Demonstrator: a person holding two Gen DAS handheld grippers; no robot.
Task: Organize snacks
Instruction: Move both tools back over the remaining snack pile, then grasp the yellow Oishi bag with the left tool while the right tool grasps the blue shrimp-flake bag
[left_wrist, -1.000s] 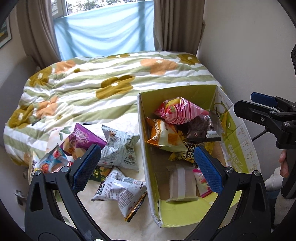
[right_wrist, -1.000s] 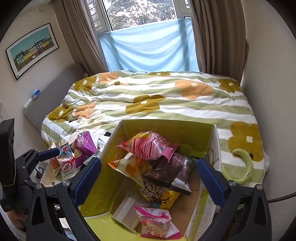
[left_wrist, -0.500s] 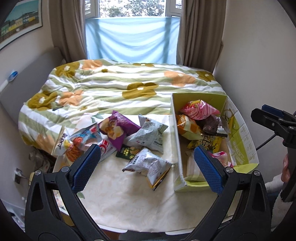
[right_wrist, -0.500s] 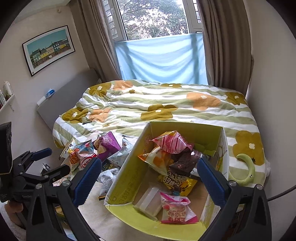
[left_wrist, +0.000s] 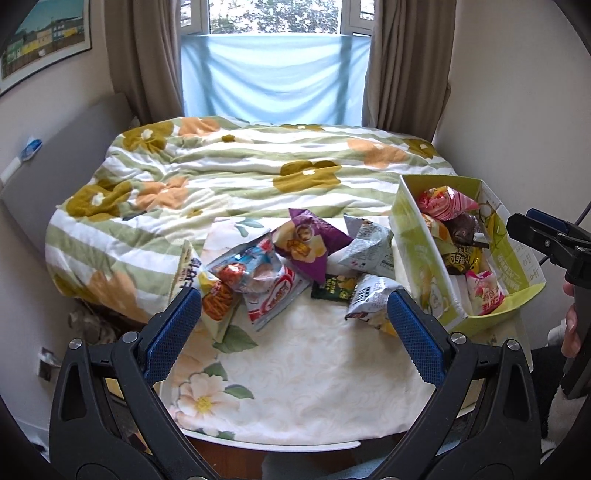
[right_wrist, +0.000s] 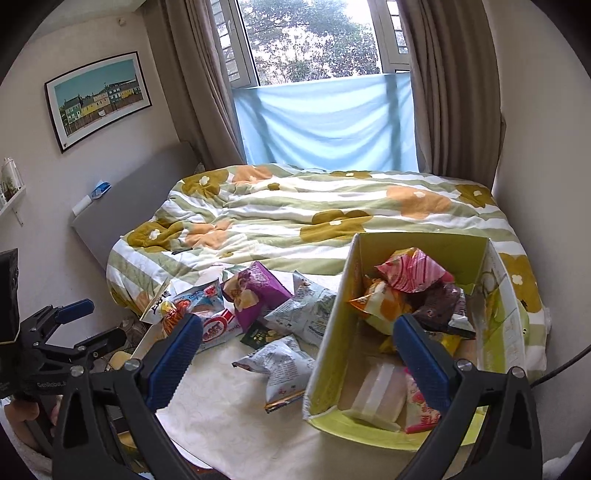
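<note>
Both my grippers, left (left_wrist: 293, 319) and right (right_wrist: 297, 350), hover spread and empty; loose snacks (left_wrist: 295, 254) crowd the table beside the box (right_wrist: 328, 354). Best approach: take the nearest packet (right_wrist: 282, 363) first.

Both wrist cameras look forward and down from above the tabletop's (left_wrist: 295, 387) near edge toward the bed (right_wrist: 332, 206), sharing the box (right_wrist: 332, 350) and loose snacks (left_wrist: 306, 254).

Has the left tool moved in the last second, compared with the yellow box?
Yes. The left tool has pulled back and to the left, away from the yellow box, which now sits small at the right of its view.
</note>
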